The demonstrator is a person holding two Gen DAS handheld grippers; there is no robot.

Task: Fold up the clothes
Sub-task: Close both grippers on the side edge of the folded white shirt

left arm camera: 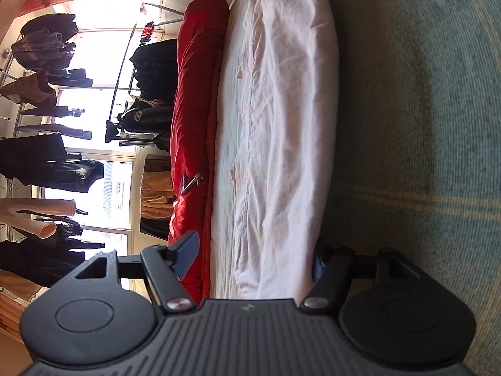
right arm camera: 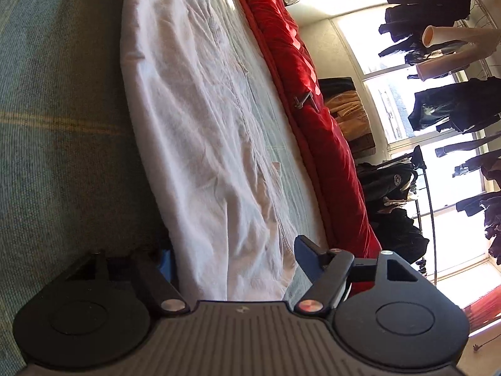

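Both grippers wide apart, flanking the near ends of a white garment (left arm camera: 281, 144) on green bedding (left arm camera: 422, 125).

Left gripper (left arm camera: 255, 260) and right gripper (right arm camera: 233, 258) spread open, gripping nothing, fabric lying between fingers. Red quilt (left arm camera: 194, 109) rolled just beyond. Round badge on hanging dark jacket (left arm camera: 137, 114), lettering too small to read.

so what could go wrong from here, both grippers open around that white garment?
1. Both grippers, left and right, straddle a bunched, wrinkled white garment; closing could pinch uneven layers and skew the fold.
2. The lower fingers sit against the green bedsheet and might grab it too.
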